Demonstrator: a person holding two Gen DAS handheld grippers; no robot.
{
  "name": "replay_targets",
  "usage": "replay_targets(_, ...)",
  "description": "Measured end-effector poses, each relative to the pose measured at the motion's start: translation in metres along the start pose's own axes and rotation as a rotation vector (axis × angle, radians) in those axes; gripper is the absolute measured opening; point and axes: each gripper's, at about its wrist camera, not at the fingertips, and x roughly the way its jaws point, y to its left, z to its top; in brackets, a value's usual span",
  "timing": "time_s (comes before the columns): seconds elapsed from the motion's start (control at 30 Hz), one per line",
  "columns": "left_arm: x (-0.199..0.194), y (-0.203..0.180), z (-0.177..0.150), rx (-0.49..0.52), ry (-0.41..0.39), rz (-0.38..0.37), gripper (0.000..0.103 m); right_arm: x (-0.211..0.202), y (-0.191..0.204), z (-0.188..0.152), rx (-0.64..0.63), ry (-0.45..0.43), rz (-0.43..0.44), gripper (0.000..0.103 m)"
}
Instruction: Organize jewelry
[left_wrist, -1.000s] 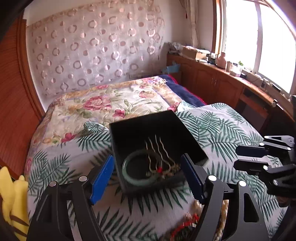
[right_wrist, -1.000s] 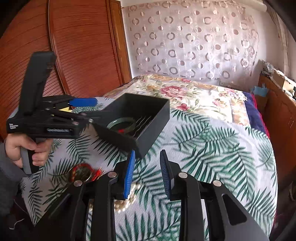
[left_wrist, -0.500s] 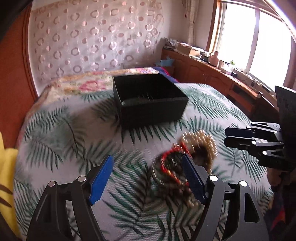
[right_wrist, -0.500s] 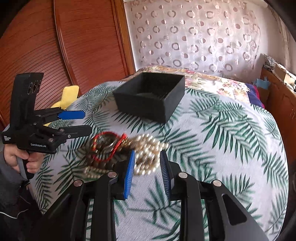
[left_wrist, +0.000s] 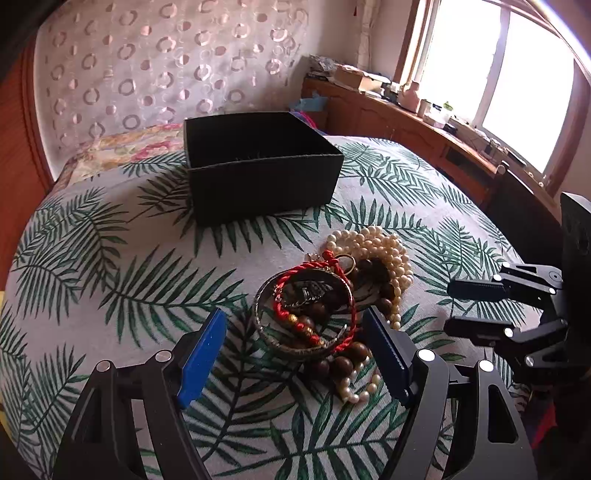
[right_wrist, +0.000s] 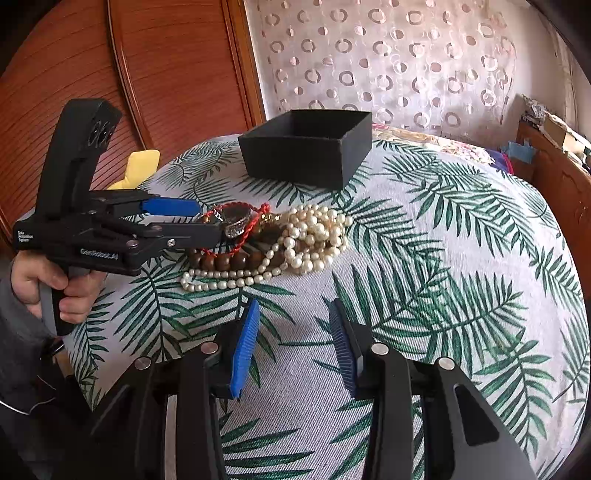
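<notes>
A heap of jewelry lies on the palm-leaf cloth: a metal bangle (left_wrist: 301, 345) wound with a red cord bracelet (left_wrist: 314, 291), brown wooden beads (right_wrist: 231, 261) and a pearl necklace (left_wrist: 384, 251), which also shows in the right wrist view (right_wrist: 314, 236). My left gripper (left_wrist: 295, 354) is open, its blue pads either side of the bangle, and it also shows in the right wrist view (right_wrist: 210, 221). My right gripper (right_wrist: 293, 347) is open and empty, short of the heap. The black box (left_wrist: 258, 173) stands behind the heap; its inside is hidden.
The cloth-covered surface (right_wrist: 443, 258) curves away at its edges. A yellow cloth (right_wrist: 138, 166) lies at the left edge by the wooden wardrobe (right_wrist: 147, 74). A wooden sideboard (left_wrist: 424, 125) with clutter runs under the window on the right.
Both grippers have dropped from above the box to low over the cloth. The left gripper has moved in so that its pads flank the bangle. The right stays open behind the heap.
</notes>
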Motion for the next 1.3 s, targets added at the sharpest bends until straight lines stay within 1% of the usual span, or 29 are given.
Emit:
replay_targets(0.13,0.009,0.001,0.004,-0.003,0.021,-0.002,0.073,-0.001,-0.002,0.001,0.008,-0.007,0.003,0.042)
replay_targets(0.27,0.013,-0.001,0.007,0.002,0.021,-0.001,0.073,-0.002,-0.001,0.0,0.006,-0.012,0.008,0.042)
replay_targets(0.33,0.013,-0.004,0.007,0.014,0.023,-0.002,0.059,-0.002,-0.001,0.0,0.008,-0.014,0.009,0.042)
replay_targets(0.4,0.011,-0.008,0.005,0.03,0.027,0.004,0.056,-0.002,-0.002,0.0,0.011,-0.016,0.013,0.042)
replay_targets(0.5,0.006,-0.01,-0.001,0.038,0.026,0.016,0.056,-0.003,-0.002,0.0,0.011,-0.016,0.013,0.042)
replay_targets(0.6,0.0,-0.01,-0.006,0.03,0.033,0.002,0.056,-0.002,-0.002,0.0,0.011,-0.017,0.014,0.042)
replay_targets(0.77,-0.011,-0.014,-0.014,0.037,0.029,-0.001,0.056,-0.003,-0.002,0.0,0.016,-0.016,0.018,0.042)
replay_targets(0.83,-0.014,-0.015,-0.016,0.037,0.026,-0.012,0.06,-0.003,-0.003,0.0,0.015,-0.015,0.018,0.042)
replay_targets(0.93,-0.018,-0.018,-0.016,0.046,0.021,-0.022,0.061,-0.002,-0.003,0.0,0.015,-0.015,0.018,0.042)
replay_targets(1.0,-0.018,-0.019,-0.016,0.058,0.018,-0.016,0.061,-0.002,-0.003,-0.001,0.015,-0.015,0.018,0.042)
replay_targets(1.13,-0.012,-0.015,-0.012,0.062,0.021,0.027,0.061,-0.002,-0.001,0.001,0.006,-0.014,0.013,0.042)
replay_targets(1.3,-0.007,-0.01,-0.009,0.058,0.02,0.005,0.061,-0.002,0.001,0.01,-0.018,-0.019,0.031,0.042)
